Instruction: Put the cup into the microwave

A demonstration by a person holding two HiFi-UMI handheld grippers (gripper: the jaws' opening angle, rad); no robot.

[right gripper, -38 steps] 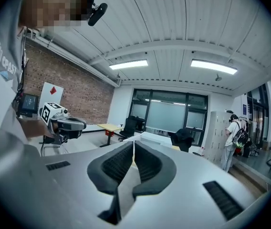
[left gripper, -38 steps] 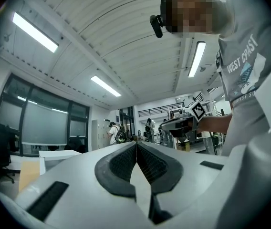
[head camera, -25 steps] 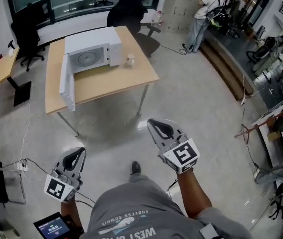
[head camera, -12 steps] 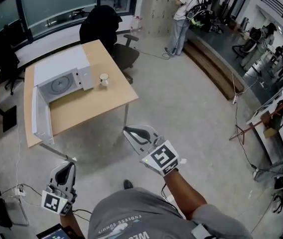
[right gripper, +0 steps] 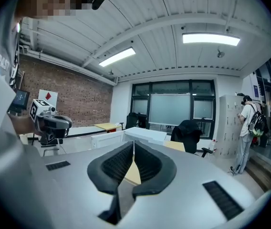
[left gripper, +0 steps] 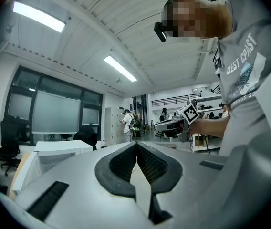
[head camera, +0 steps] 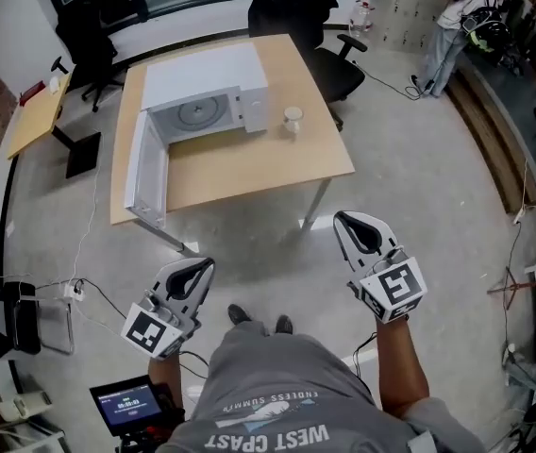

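Left gripper (head camera: pixel 192 272) and right gripper (head camera: pixel 360 229) are staying closed and empty as the person is walking nearer the table (head camera: pixel 249 166) — the cup (head camera: pixel 293 118) is still standing beside the open microwave (head camera: pixel 207 88)

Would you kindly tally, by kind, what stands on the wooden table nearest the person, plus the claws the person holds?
Microwave: 1
Cup: 1
Claws: 2, the left claw and the right claw
Total: 4
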